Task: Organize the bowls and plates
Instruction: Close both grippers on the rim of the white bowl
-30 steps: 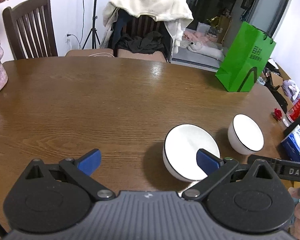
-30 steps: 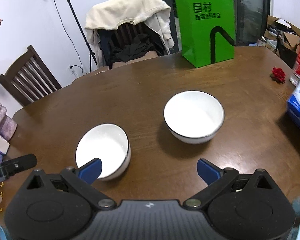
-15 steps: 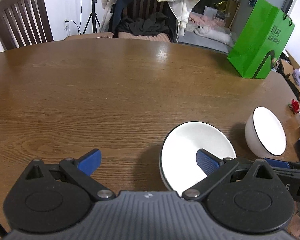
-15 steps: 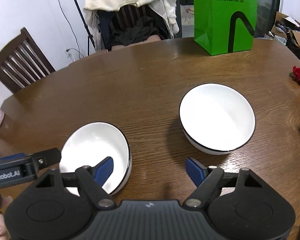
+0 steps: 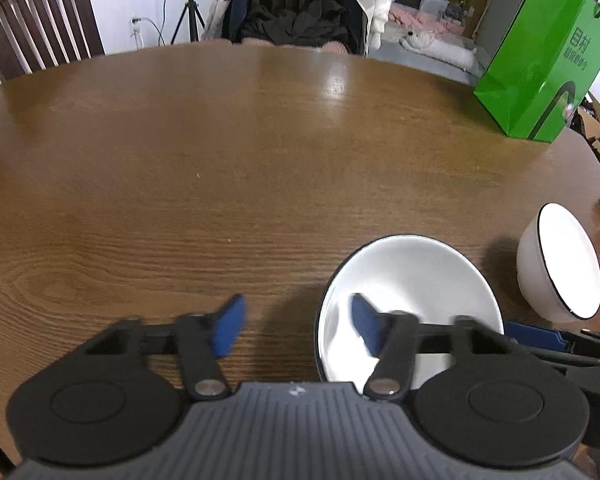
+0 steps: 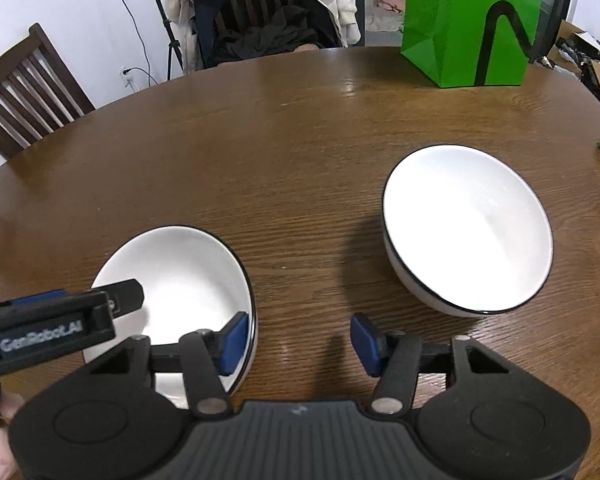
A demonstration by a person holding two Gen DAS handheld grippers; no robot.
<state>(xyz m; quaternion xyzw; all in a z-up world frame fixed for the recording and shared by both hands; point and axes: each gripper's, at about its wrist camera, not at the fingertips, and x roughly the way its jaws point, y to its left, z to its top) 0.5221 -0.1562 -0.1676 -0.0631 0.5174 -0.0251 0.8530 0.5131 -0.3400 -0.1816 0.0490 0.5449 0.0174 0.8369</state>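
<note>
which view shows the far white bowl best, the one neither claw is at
The right wrist view: the far white bowl sits whole and unblocked, its dark rim and empty inside clear, on the table. The left wrist view shows it only at the right edge, squeezed by the lens, mostly its outer wall.

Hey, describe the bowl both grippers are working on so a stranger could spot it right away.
On the round brown wooden table, two white black-rimmed bowls sit nearest the viewer. It is the left bowl, farther from the green paper bag, with a blue gripper pad inside its rim on each side.
</note>
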